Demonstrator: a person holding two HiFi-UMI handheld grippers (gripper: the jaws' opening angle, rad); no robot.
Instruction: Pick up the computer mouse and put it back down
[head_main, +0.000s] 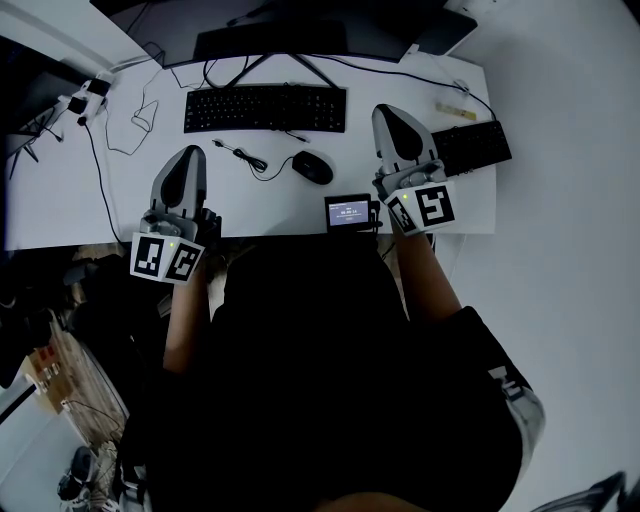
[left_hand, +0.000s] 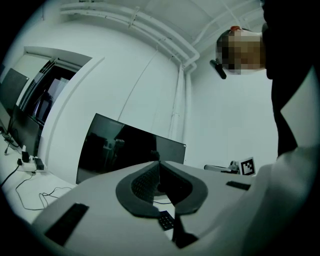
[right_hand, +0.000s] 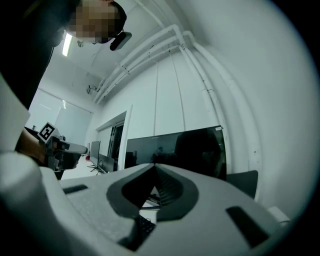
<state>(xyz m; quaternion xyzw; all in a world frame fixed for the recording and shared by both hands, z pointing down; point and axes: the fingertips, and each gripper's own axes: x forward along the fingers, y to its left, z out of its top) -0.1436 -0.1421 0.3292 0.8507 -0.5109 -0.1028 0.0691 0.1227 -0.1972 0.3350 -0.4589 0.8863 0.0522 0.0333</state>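
The black computer mouse (head_main: 312, 167) lies on the white desk (head_main: 60, 200), just below the keyboard, with its cable trailing off to the left. My left gripper (head_main: 190, 153) hovers over the desk's front left, well to the left of the mouse, with its jaws closed tip to tip and nothing in them (left_hand: 159, 163). To the right of the mouse my right gripper (head_main: 386, 111) is also shut and empty (right_hand: 153, 165). Both point level towards the dark monitor (left_hand: 130, 150) (right_hand: 185, 150). Neither gripper view shows the mouse.
A black keyboard (head_main: 265, 107) sits at the back centre, with the monitor's stand (head_main: 270, 40) behind it. A second keyboard (head_main: 470, 147) lies at the right edge. A small screen device (head_main: 348, 212) stands at the front edge. A power strip (head_main: 85, 97) and loose cables lie at left.
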